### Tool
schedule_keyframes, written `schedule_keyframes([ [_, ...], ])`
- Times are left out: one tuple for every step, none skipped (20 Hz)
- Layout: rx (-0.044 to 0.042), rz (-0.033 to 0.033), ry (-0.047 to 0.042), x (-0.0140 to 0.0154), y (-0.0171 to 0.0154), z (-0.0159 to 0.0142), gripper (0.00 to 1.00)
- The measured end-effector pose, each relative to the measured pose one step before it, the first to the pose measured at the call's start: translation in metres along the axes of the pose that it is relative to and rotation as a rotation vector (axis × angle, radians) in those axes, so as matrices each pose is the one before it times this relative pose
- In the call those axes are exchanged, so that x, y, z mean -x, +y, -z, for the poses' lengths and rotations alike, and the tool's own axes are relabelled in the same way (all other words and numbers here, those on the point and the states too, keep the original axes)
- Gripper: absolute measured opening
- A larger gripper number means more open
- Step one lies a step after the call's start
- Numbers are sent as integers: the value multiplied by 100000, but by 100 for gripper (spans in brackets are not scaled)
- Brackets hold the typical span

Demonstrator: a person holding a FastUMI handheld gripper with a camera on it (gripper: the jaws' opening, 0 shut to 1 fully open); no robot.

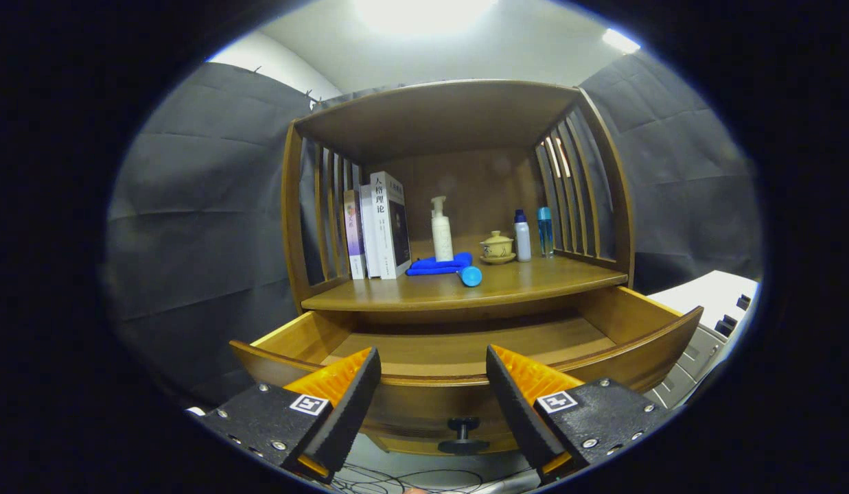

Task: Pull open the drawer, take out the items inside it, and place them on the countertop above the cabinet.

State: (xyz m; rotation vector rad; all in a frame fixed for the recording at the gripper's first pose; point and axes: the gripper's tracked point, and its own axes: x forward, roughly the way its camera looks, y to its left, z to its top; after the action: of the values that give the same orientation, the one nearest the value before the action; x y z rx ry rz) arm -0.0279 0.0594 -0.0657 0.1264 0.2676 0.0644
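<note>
The gripper (432, 384) hangs spread and empty before the pulled-out drawer (465, 346), above its knob (463, 431). The drawer floor looks bare (its near strip hides behind the front panel). On the bench (534, 278), a blue cylinder (469, 276) could roll off if bumped.

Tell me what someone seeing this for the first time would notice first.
First, the drawer, pulled wide open just beyond the gripper, whose fingers stand open with nothing between them; the part of its floor in view is bare. Next, the countertop above it, where a blue cloth and a blue cylinder lie in front of a pump bottle, with books beside them and a lidded cup on the other side.
</note>
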Motion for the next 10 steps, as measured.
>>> schedule_keyframes([
  [555, 912, -840, 576, -34, 17, 95],
  [1403, 1248, -398, 437, -123, -91, 95],
  [1634, 136, -460, 389, -14, 128, 95],
  [1493, 637, 1025, 212, -75, 333, 95],
  [925, 848, 1713, 369, -241, 820, 95],
  [490, 504, 661, 258, -30, 546, 95],
  [191, 124, 584, -4, 27, 434, 95],
  [722, -451, 1061, -93, 108, 578, 94],
  [1354, -127, 1067, -265, -62, 462, 94],
  [1246, 197, 910, -274, -168, 275, 95],
])
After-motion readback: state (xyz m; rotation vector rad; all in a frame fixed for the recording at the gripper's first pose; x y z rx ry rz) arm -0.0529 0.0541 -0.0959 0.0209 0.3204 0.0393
